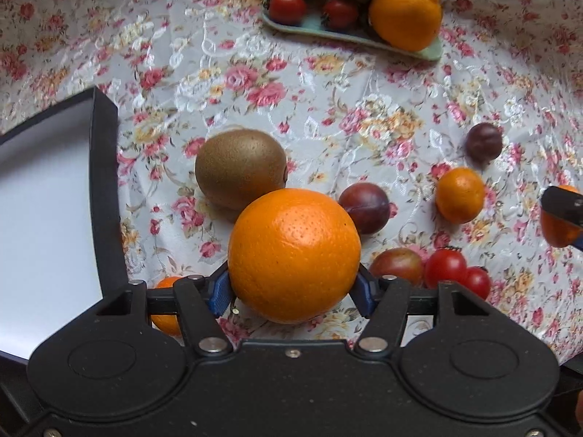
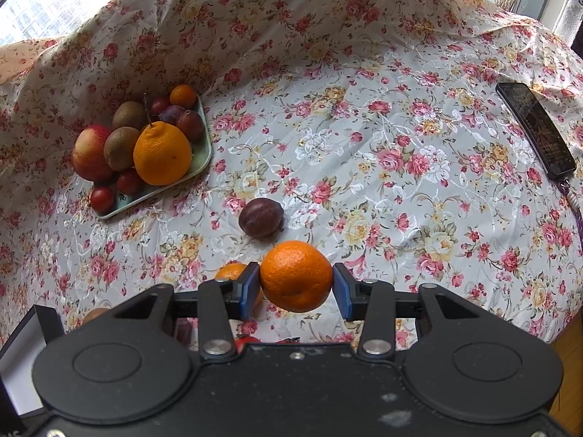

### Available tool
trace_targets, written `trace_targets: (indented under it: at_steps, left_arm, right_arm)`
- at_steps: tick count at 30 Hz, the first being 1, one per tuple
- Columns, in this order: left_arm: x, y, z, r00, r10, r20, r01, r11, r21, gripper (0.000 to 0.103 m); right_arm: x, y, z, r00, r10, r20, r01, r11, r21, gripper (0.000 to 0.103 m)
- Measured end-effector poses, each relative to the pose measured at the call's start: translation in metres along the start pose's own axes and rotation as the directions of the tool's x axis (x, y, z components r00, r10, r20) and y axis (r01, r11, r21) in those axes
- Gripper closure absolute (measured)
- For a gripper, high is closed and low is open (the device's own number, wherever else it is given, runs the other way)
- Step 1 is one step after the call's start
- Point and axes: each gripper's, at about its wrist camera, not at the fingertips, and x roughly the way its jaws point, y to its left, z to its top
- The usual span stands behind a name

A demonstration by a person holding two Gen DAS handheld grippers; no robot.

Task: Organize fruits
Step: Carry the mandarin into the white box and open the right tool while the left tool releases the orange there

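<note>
My left gripper (image 1: 292, 286) is shut on a large orange (image 1: 293, 255), its blue pads (image 1: 218, 293) pressed on both sides. Just beyond it a kiwi (image 1: 240, 167), a plum (image 1: 364, 213), a small tangerine (image 1: 460, 195) and cherry tomatoes (image 1: 445, 267) lie on the floral cloth. My right gripper (image 2: 296, 279) is shut on a tangerine (image 2: 295, 275), held a little above the cloth. A dark plum (image 2: 260, 217) lies just beyond it, and another tangerine (image 2: 229, 272) shows behind the left finger. The green plate (image 2: 207, 149) at the far left holds an apple, kiwis, an orange and plums.
A black box with a white inside (image 1: 43, 218) stands to the left of my left gripper and shows in the right wrist view as the box (image 2: 22, 346). A dark phone (image 2: 533, 127) lies at the far right. The cloth rises in folds behind the plate (image 1: 346, 38).
</note>
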Motion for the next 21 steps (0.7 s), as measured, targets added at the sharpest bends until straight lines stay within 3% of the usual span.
trace_targets:
  at_steps: [10, 16, 21]
  left_arm:
    - [-0.042, 0.022, 0.005, 0.992, 0.019, 0.121, -0.014, 0.999, -0.040, 0.038]
    - [-0.058, 0.075, 0.005, 0.987, 0.052, 0.153, -0.029, 0.988, -0.151, 0.038]
    - [-0.066, 0.127, 0.002, 0.978, 0.128, 0.162, -0.083, 0.963, -0.258, 0.038]
  right_arm:
    - [-0.007, 0.040, -0.006, 1.000, 0.026, 0.006, -0.025, 0.999, -0.034, 0.059]
    - [-0.010, 0.083, -0.016, 0.999, 0.053, 0.008, -0.052, 0.995, -0.081, 0.059]
    - [-0.012, 0.126, -0.032, 0.996, 0.093, -0.009, -0.093, 0.986, -0.135, 0.059]
